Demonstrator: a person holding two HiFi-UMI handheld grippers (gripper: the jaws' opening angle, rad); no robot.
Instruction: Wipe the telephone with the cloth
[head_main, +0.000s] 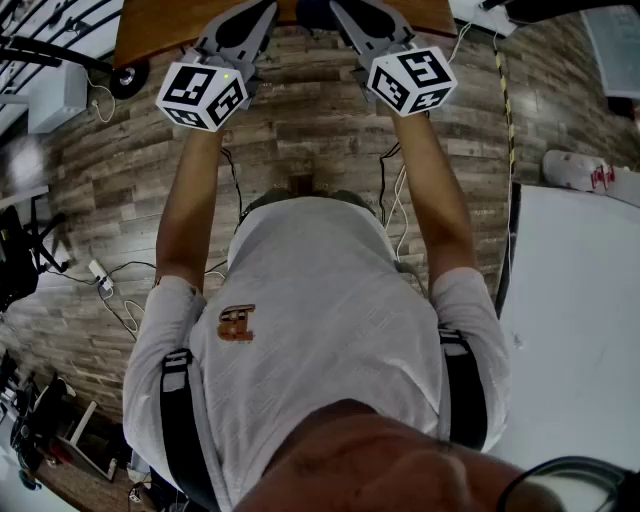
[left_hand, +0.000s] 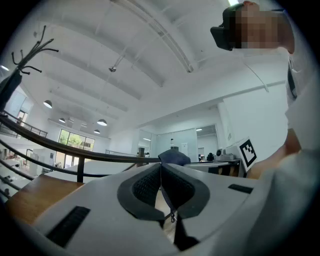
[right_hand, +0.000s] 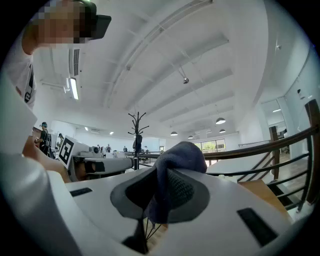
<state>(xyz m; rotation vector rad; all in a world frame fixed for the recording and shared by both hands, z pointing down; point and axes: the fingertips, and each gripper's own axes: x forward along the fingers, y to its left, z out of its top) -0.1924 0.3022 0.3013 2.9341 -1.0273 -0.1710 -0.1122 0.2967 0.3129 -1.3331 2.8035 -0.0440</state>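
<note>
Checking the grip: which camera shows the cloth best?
Right gripper view: the cloth is clamped in the right gripper's shut jaws. Left gripper view shows a distant lump; head view only a sliver.

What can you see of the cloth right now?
The cloth is dark blue, soft-looking fabric, bunched into a rounded lump. The right gripper is shut on it: a fold runs down between the black ribbed pads, and the bulk bulges out above the jaw tips. It is held up in the air, and nothing else can be seen touching it.
</note>
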